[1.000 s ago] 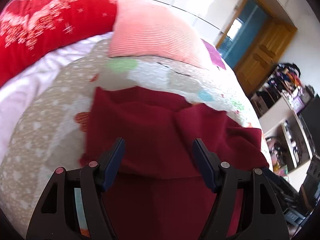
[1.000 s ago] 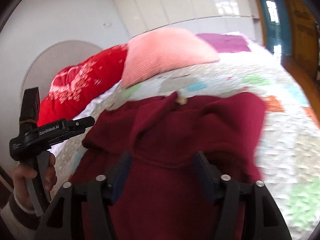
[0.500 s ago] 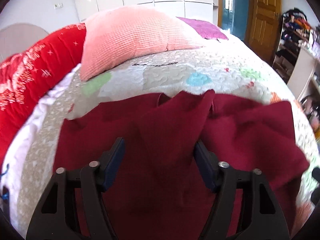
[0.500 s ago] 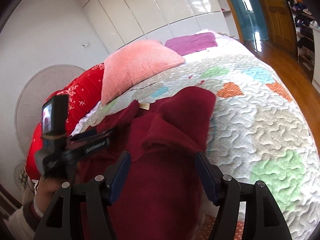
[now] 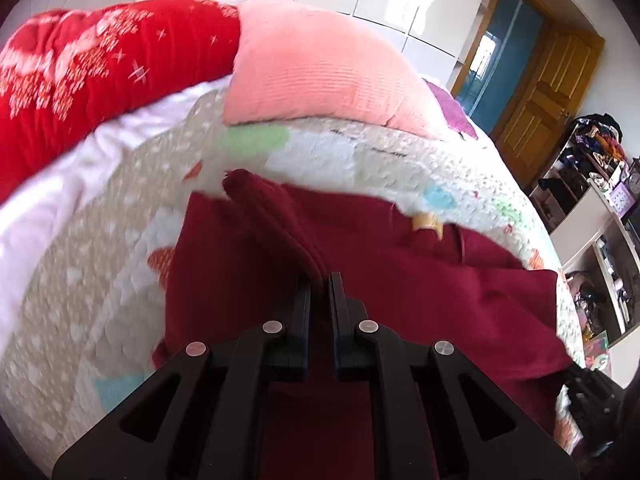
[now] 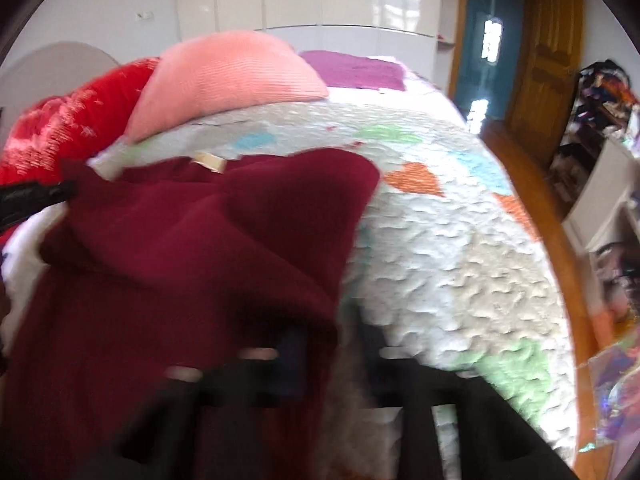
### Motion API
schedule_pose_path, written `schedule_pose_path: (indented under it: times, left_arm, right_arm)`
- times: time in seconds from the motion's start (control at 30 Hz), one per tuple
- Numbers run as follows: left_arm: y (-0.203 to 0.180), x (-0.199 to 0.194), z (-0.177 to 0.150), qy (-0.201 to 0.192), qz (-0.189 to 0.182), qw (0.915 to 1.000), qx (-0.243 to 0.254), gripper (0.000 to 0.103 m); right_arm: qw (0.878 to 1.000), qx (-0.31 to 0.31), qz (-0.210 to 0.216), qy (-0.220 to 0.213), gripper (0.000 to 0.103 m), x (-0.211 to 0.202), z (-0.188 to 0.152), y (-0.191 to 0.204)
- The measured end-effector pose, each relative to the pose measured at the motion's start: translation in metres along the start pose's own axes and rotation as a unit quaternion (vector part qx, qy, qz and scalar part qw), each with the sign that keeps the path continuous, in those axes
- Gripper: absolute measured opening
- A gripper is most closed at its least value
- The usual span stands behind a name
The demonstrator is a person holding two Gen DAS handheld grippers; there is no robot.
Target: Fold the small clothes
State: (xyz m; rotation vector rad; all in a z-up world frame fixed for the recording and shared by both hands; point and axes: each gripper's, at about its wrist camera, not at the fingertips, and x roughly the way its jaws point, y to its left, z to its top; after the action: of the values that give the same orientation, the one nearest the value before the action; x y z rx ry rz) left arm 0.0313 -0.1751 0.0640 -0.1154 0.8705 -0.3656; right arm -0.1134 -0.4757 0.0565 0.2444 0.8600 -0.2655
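Observation:
A dark red sweater lies crumpled on the quilted bed, its tan neck label facing up. My left gripper is shut on a raised fold of the sweater near its left side. In the right wrist view the sweater fills the lower left, label at the far edge. My right gripper is blurred by motion at the sweater's right edge; its fingers look nearly closed with cloth between them, but I cannot tell for certain. The left gripper's tip shows at the far left.
The quilt has coloured heart patches. A pink pillow and a red blanket lie at the head of the bed, with a purple cloth beyond. Shelves with clutter and a wooden door stand right.
Both grippers were open over the sweater. The left gripper has now closed on a fold of it. The right gripper has narrowed at the sweater's right edge and is moving fast.

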Motion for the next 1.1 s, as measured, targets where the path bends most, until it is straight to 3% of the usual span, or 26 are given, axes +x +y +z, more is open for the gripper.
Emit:
schedule_pose_path:
  times: [0.07,0.17,0.2,0.27,0.33,0.37,0.4,0.43,0.47,0.5,0.57,0.67,0.73,0.77,0.87,0.97,1.07,1.1]
  left_arm:
    - [0.007,0.004,-0.008,0.006,0.001,1.0000,-0.004,0.007]
    - [0.015,0.022,-0.017,0.046,0.000,0.9989,-0.011,0.008]
    - [0.018,0.019,-0.019,0.043,-0.011,0.9989,-0.015,0.008]
    - [0.022,0.009,-0.020,0.039,-0.024,0.9988,-0.017,0.013]
    - [0.025,-0.001,-0.020,0.033,-0.028,0.9989,-0.020,0.015]
    - [0.027,-0.007,-0.019,0.023,-0.025,0.9992,-0.022,0.021]
    - [0.029,-0.014,-0.017,0.012,-0.022,0.9993,-0.028,0.026]
    - [0.031,-0.016,-0.015,0.005,-0.025,0.9990,-0.038,0.040]
    - [0.034,-0.018,-0.012,0.000,-0.031,0.9983,-0.050,0.050]
    - [0.038,-0.019,-0.010,-0.004,-0.038,0.9971,-0.066,0.050]
    - [0.046,-0.017,-0.003,-0.004,-0.030,0.9958,-0.086,0.050]
    - [0.055,-0.009,0.004,0.004,-0.026,0.9935,-0.111,0.050]
    - [0.056,-0.001,0.008,0.012,-0.029,0.9925,-0.118,0.050]
    - [0.057,0.002,0.008,0.014,-0.033,0.9921,-0.120,0.050]
    - [0.050,0.010,0.004,0.020,-0.039,0.9932,-0.108,0.043]
    - [0.035,0.013,-0.008,0.031,-0.026,0.9972,-0.063,0.043]
    - [0.033,0.003,-0.011,0.020,-0.018,0.9986,-0.045,0.043]
    - [0.036,-0.001,-0.010,0.019,-0.021,0.9983,-0.052,0.043]
  right_arm:
    - [1.000,0.003,0.027,-0.005,0.011,-0.011,-0.005,-0.001]
    - [0.999,-0.050,0.002,0.006,0.011,-0.013,-0.021,0.008]
    - [0.998,-0.056,-0.007,0.020,0.012,-0.008,-0.026,0.008]
    - [0.998,-0.046,0.004,0.048,0.015,-0.007,-0.030,-0.001]
    - [0.999,-0.019,0.024,0.033,0.025,-0.024,-0.028,-0.013]
    - [0.999,0.003,0.033,0.014,0.028,-0.036,-0.023,-0.022]
    - [0.999,0.019,0.041,0.000,0.035,-0.043,-0.020,-0.026]
    - [0.997,0.046,0.058,-0.021,0.040,-0.048,-0.013,-0.034]
    - [0.994,0.073,0.069,-0.036,0.056,-0.049,-0.005,-0.039]
    - [0.992,0.095,0.073,-0.044,0.075,-0.046,0.002,-0.042]
    - [0.989,0.121,0.079,-0.043,0.084,-0.028,0.019,-0.043]
    - [0.988,0.129,0.086,-0.002,0.080,0.015,0.038,-0.038]
    - [0.990,0.113,0.089,0.015,0.039,0.036,0.045,-0.031]
    - [0.993,0.095,0.069,0.026,0.014,0.046,0.048,-0.028]
    - [0.997,0.066,0.025,0.010,0.010,0.049,0.054,-0.028]
    - [0.998,0.049,-0.051,0.003,0.009,0.065,0.058,-0.037]
    - [0.996,0.091,-0.017,0.004,0.013,0.064,0.061,-0.054]
    - [0.995,0.100,-0.009,0.002,0.024,0.055,0.060,-0.058]
